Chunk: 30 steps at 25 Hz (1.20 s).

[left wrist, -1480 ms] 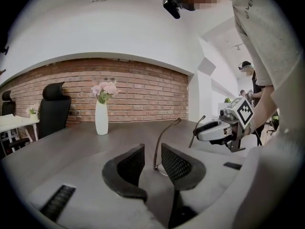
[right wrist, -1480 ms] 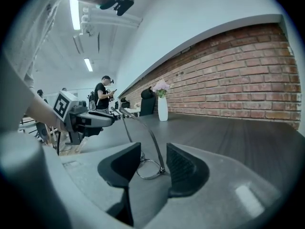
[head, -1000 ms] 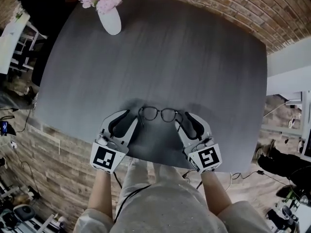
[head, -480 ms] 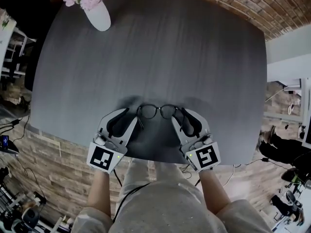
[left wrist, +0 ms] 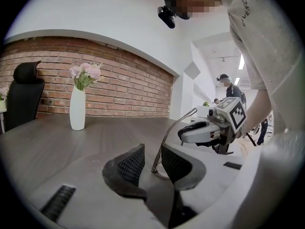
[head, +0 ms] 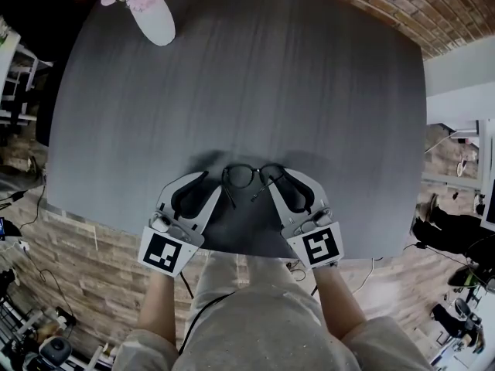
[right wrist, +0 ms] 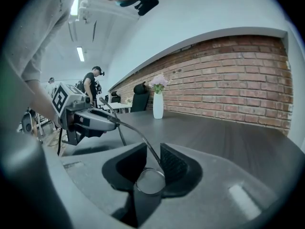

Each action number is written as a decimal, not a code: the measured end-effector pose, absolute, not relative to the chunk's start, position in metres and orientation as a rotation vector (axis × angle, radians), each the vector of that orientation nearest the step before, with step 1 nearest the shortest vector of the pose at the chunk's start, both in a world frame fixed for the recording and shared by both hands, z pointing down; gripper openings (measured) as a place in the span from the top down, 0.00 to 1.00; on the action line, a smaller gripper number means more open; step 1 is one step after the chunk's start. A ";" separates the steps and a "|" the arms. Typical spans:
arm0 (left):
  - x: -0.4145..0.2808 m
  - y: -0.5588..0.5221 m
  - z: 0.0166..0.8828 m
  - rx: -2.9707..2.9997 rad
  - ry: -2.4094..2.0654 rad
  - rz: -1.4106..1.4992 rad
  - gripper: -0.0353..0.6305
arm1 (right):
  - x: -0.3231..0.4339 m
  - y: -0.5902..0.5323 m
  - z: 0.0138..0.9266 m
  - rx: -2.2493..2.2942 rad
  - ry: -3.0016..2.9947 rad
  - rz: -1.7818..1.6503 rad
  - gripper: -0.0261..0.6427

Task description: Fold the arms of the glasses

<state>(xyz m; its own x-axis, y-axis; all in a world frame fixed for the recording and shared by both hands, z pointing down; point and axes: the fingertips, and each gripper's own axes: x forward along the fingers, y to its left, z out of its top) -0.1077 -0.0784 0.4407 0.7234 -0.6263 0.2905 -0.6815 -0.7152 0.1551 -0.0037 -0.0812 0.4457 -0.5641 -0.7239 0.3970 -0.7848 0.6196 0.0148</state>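
Grey wood-grain table (head: 325, 91), head view: the glasses (head: 251, 176) lie near its front edge, between the left gripper (head: 213, 188) and the right gripper (head: 280, 184). The left arm (head: 229, 195) points back toward the person; the right arm (head: 264, 190) slants inward, partly folded. A white vase (head: 157, 23) stands well apart at the far corner. Left gripper view: the jaws stand narrowly apart about the left hinge. The left arm rises between them, leaning at one pad with a gap showing at the other, so the claw is released, not clenched. Right gripper view: the jaws, which have just been closing, grasp the glasses. A round lens (right wrist: 150, 181) sits between them, its rim meeting both inner faces as far as can be seen, and the right arm runs up and across toward the other gripper. Judgement: the frame is light and thin, likely to skid on the smooth top and to bend or scratch if squeezed. It is best held at rim or end-piece, with each arm pushed close to its hinge.
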 end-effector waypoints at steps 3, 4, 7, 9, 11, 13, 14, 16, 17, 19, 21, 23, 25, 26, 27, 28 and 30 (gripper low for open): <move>-0.113 -0.079 0.441 2.663 -1.044 0.311 0.79 | -0.010 -0.083 0.451 1.186 -2.466 0.216 0.84; -0.115 -0.078 0.442 2.660 -1.047 0.307 0.79 | -0.012 -0.084 0.452 1.179 -2.464 0.213 0.84; -0.120 -0.078 0.442 2.652 -1.054 0.298 0.79 | -0.018 -0.086 0.457 1.157 -2.453 0.199 0.84; -0.121 -0.078 0.442 2.651 -1.054 0.291 0.79 | -0.021 -0.088 0.459 1.135 -2.438 0.176 0.84; -0.122 -0.078 0.442 2.650 -1.054 0.288 0.79 | -0.024 -0.089 0.462 1.105 -2.418 0.138 0.84; -0.124 -0.076 0.443 2.646 -1.055 0.290 0.79 | -0.029 -0.087 0.464 1.072 -2.401 0.101 0.83; -0.125 -0.076 0.444 2.645 -1.056 0.291 0.79 | -0.031 -0.086 0.465 1.056 -2.394 0.088 0.83; -0.128 -0.075 0.445 2.641 -1.058 0.287 0.79 | -0.036 -0.084 0.468 1.029 -2.381 0.074 0.82; -0.130 -0.075 0.445 2.640 -1.059 0.285 0.79 | -0.038 -0.083 0.470 1.017 -2.374 0.070 0.81; -0.132 -0.074 0.446 2.638 -1.062 0.282 0.79 | -0.042 -0.081 0.473 0.996 -2.365 0.058 0.80; -0.134 -0.073 0.446 2.636 -1.066 0.278 0.79 | -0.046 -0.079 0.476 0.974 -2.358 0.041 0.80; -0.136 -0.072 0.445 2.635 -1.068 0.274 0.79 | -0.049 -0.077 0.479 0.954 -2.350 0.030 0.79; -0.138 -0.070 0.445 2.634 -1.069 0.273 0.79 | -0.052 -0.075 0.481 0.939 -2.341 0.029 0.79; -0.139 -0.070 0.446 2.632 -1.070 0.272 0.79 | -0.053 -0.074 0.482 0.934 -2.340 0.033 0.78; -0.140 -0.069 0.446 2.630 -1.073 0.270 0.79 | -0.054 -0.074 0.483 0.931 -2.340 0.038 0.78; -0.141 -0.069 0.447 2.627 -1.075 0.268 0.79 | -0.055 -0.073 0.483 0.929 -2.341 0.040 0.78; -0.142 -0.068 0.448 2.626 -1.078 0.265 0.79 | -0.058 -0.073 0.482 0.931 -2.349 0.036 0.77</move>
<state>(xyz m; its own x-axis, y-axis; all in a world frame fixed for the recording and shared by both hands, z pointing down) -0.1421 -0.0681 0.4476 0.7034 -0.6551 0.2758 -0.7083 -0.6783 0.1954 -0.0576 -0.0725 0.4820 -0.5705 -0.6141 0.5453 -0.6306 0.7529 0.1883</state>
